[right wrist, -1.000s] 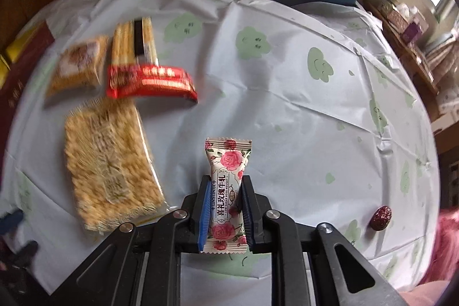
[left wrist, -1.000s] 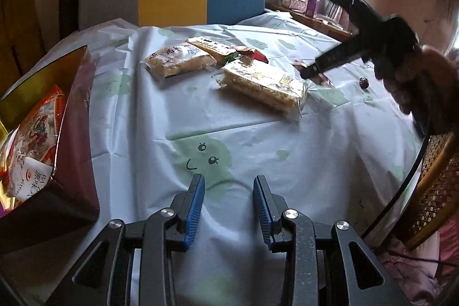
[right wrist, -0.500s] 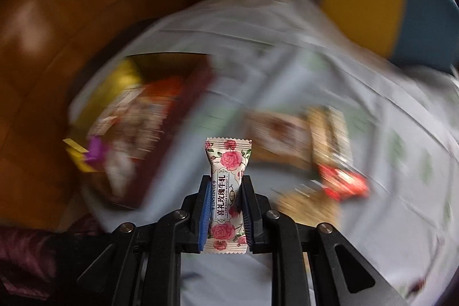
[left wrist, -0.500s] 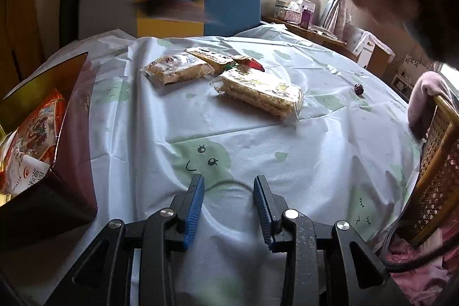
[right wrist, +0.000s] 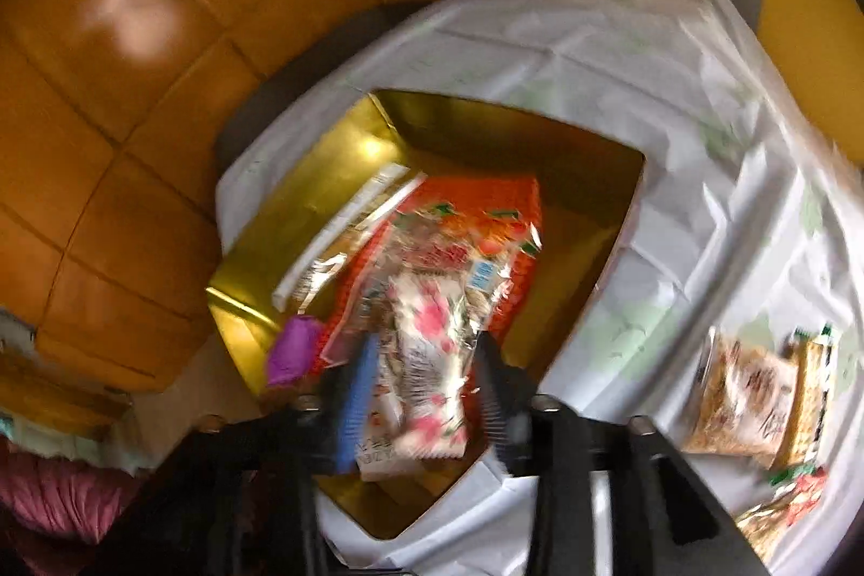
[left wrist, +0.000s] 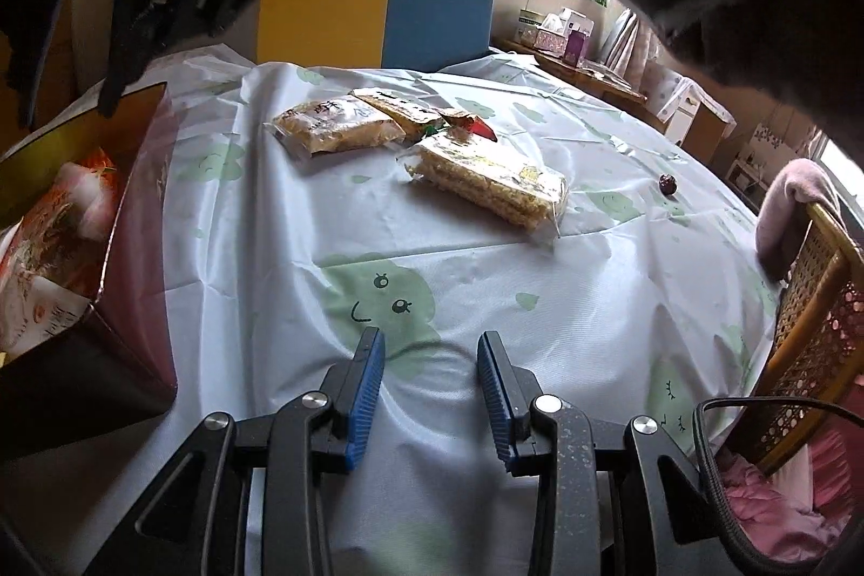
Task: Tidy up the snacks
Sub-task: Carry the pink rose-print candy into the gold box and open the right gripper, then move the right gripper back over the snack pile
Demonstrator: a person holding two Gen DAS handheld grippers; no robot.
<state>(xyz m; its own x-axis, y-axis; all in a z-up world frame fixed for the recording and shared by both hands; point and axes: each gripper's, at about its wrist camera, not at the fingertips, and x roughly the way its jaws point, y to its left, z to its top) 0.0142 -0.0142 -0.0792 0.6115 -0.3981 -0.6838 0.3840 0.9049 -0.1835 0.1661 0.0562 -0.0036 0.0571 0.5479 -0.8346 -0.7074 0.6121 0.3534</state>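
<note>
The step in hand is judged to be the release of a rose-printed candy (right wrist: 429, 360) into the gold-lined box (right wrist: 335, 176), over which the right gripper (right wrist: 426, 392) is held, pointing steeply down. Its jaws are opening, and the candy is seen between them, though through the blur it cannot be told whether the pads have come fully clear of the wrapper. Directly beneath the fingers, other packets are already lying in the box. The left gripper (left wrist: 430, 376) is kept narrowly parted and empty above the tablecloth (left wrist: 540, 295), with the box at its left. Ahead of it lie a long puffed-rice bar (left wrist: 488, 179) and a flat cracker pack (left wrist: 335, 125), well apart from the fingers. Next, a clean drop is called for, then a reach to those packets.
</note>
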